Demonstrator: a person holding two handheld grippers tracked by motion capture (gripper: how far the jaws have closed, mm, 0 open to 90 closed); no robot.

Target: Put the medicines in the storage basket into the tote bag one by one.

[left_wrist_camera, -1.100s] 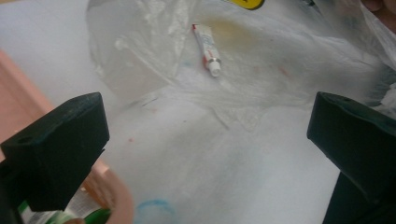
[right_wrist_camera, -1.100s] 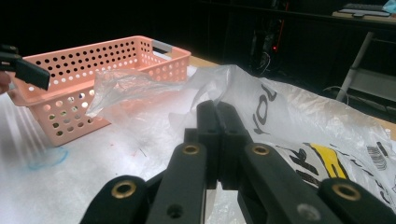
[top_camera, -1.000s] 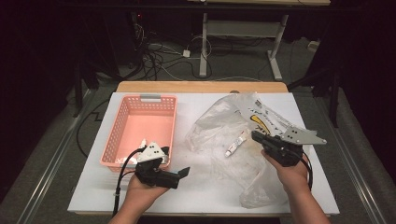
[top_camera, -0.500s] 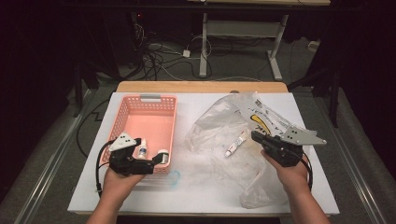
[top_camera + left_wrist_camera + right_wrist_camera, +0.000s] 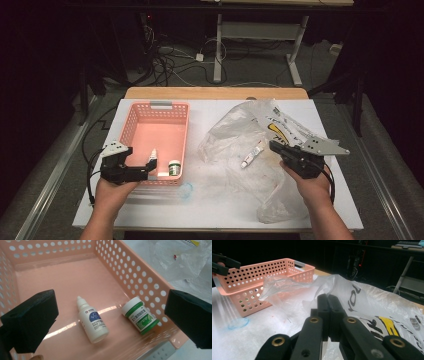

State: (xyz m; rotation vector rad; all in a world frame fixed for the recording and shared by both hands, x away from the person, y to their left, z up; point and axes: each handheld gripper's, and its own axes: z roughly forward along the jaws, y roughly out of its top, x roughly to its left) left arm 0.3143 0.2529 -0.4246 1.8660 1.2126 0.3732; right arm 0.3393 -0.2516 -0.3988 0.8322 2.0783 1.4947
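My left gripper [image 5: 147,170] hangs over the near left corner of the pink basket [image 5: 155,106], jaws wide open with nothing between them. In the left gripper view [image 5: 111,305], a white dropper bottle [image 5: 92,323] and a green-capped jar [image 5: 140,318] lie on the basket floor [image 5: 75,282] below the jaws. Both also show in the high view: the bottle [image 5: 153,156] and the jar [image 5: 174,167]. My right gripper [image 5: 280,150] rests on the crumpled clear plastic bag [image 5: 240,130], its jaws shut together [image 5: 328,300]. A small white tube [image 5: 251,154] lies inside the bag.
A clear bluish ring or lid [image 5: 186,190] lies on the white table cover [image 5: 210,210] just in front of the basket. The bag spreads across the table's right half. Cables and table legs stand on the dark floor beyond the far edge.
My left gripper has moved left along the basket's near side, from its right corner to its left corner. The right gripper and the bag have not moved.
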